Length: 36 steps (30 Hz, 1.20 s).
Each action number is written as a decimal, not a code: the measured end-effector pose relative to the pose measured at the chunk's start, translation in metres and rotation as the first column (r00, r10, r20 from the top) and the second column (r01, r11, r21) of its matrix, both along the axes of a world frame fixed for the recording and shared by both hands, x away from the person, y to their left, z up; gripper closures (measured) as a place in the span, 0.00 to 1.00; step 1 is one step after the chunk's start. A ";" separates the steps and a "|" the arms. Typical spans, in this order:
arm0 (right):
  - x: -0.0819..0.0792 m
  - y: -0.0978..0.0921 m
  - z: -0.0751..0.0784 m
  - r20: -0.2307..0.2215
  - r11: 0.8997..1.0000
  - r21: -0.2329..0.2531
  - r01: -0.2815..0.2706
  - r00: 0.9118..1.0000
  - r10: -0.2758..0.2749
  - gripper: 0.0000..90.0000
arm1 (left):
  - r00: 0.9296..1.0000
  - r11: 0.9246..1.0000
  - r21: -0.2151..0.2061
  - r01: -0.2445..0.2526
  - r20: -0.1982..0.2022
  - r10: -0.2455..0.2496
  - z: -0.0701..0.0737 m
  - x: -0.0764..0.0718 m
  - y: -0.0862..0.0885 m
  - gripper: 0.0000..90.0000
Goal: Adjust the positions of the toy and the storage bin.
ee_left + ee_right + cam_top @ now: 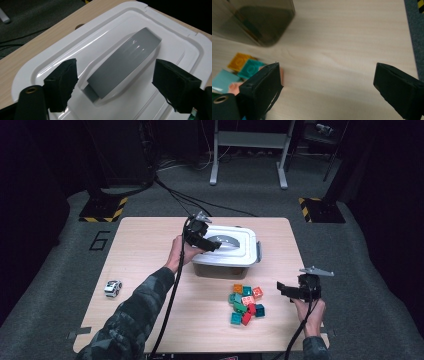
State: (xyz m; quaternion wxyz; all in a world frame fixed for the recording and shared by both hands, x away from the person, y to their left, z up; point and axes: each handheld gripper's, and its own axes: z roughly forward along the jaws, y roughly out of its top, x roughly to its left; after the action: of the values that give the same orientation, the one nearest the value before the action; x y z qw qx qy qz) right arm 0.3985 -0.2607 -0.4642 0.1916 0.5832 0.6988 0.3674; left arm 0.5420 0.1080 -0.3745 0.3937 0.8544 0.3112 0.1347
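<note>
We are holding the left gripper [207, 243] over the lid [62, 62] of the storage box [225, 262], our landmark near the middle of the table [145, 265]. In the left gripper view its jaws are standing wide apart, one on either side of the grey handle [125, 62] that is lying along the middle of the lid, and neither pad [62, 82] is touching the handle. The lid is sitting closed on the box.

We are keeping the right gripper [287, 290] to the right of the box and nearer to us, low over bare tabletop. Its jaws are spread wide too and are gripping nothing. In the right gripper view the box's clear wall [262, 22] is showing at the top left.

A pile of coloured blocks [246, 303] is lying on the table just in front of the box, between it and us, a little left of the right gripper. A small toy car [113, 288] is resting well to the left of the box.
</note>
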 end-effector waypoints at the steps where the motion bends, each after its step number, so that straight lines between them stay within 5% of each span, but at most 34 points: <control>1: -0.003 -0.002 -0.007 -0.010 1.000 0.003 0.004 1.000 -0.004 0.08 | 1.000 1.000 0.003 0.008 0.010 -0.008 0.000 0.000 -0.003 0.25; 4: -0.013 -0.009 -0.034 -0.038 1.000 0.015 0.017 0.999 -0.016 0.09 | 0.999 0.999 0.017 0.044 0.031 -0.044 0.000 0.001 -0.009 0.36; 10: -0.021 -0.014 -0.056 -0.045 0.999 0.005 0.048 0.998 -0.048 0.13 | 0.996 0.997 0.031 0.071 0.045 -0.072 -0.002 0.002 -0.015 0.42; 16: -0.026 -0.013 -0.061 0.005 0.999 -0.007 0.048 0.999 -0.048 0.12 | 0.996 0.997 0.050 0.066 0.056 -0.069 -0.002 -0.001 -0.014 0.47; 28: -0.027 -0.015 -0.062 0.020 0.999 0.006 0.042 0.999 -0.042 0.13 | 0.998 0.997 0.077 -0.004 0.069 -0.002 -0.001 -0.024 -0.012 0.54; 36: -0.028 -0.015 -0.062 0.024 0.999 0.011 0.047 0.999 -0.047 0.14 | 0.995 0.994 0.053 0.093 0.032 -0.094 0.005 -0.015 -0.014 0.54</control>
State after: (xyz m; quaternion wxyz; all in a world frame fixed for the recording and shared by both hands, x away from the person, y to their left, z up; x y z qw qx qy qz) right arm 0.3708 -0.2762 -0.5264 0.2054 0.5959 0.6807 0.3733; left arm 0.5268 0.0944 -0.3699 0.3826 0.8755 0.2604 0.1387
